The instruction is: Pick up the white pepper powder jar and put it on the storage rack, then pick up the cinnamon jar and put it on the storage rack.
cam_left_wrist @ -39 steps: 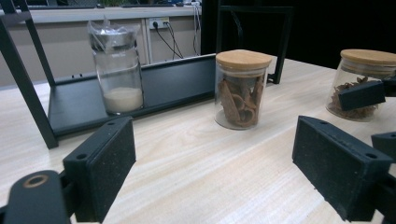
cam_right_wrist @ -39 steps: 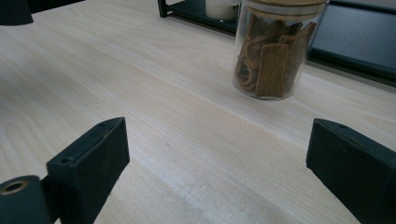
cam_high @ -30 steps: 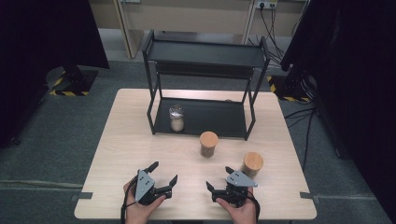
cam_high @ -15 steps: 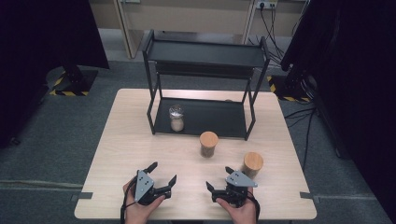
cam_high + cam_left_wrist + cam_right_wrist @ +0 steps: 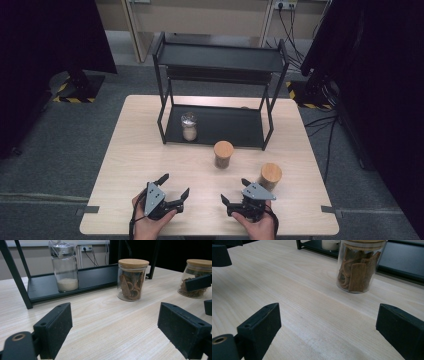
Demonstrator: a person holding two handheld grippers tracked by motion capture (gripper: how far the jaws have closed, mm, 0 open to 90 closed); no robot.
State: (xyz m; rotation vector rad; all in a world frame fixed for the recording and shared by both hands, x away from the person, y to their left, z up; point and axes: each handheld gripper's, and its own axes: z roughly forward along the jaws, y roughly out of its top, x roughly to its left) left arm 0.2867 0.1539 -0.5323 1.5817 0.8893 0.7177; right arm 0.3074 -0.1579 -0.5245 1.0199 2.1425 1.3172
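Two glass jars with wooden lids stand on the light wooden table (image 5: pixel 130 150): one (image 5: pixel 223 154) in front of the black rack (image 5: pixel 220 60), the other (image 5: pixel 270 176) right of it, just beyond my right gripper. A silver-lidded jar of white powder (image 5: pixel 189 126) stands on the rack's bottom shelf. My left gripper (image 5: pixel 174 186) and right gripper (image 5: pixel 234 191) rest near the front edge, both open and holding nothing. In the left gripper view the left gripper (image 5: pixel 117 327) faces the middle jar (image 5: pixel 132 280) and the powder jar (image 5: pixel 64 267). The right gripper (image 5: pixel 329 327) faces a jar of brown pieces (image 5: pixel 359 267).
The rack's upper shelf (image 5: pixel 220 56) and its legs (image 5: pixel 161 120) stand over the back half of the table. Bare tabletop (image 5: pixel 105 322) lies between the grippers and the jars. Grey carpet and dark stands surround the table.
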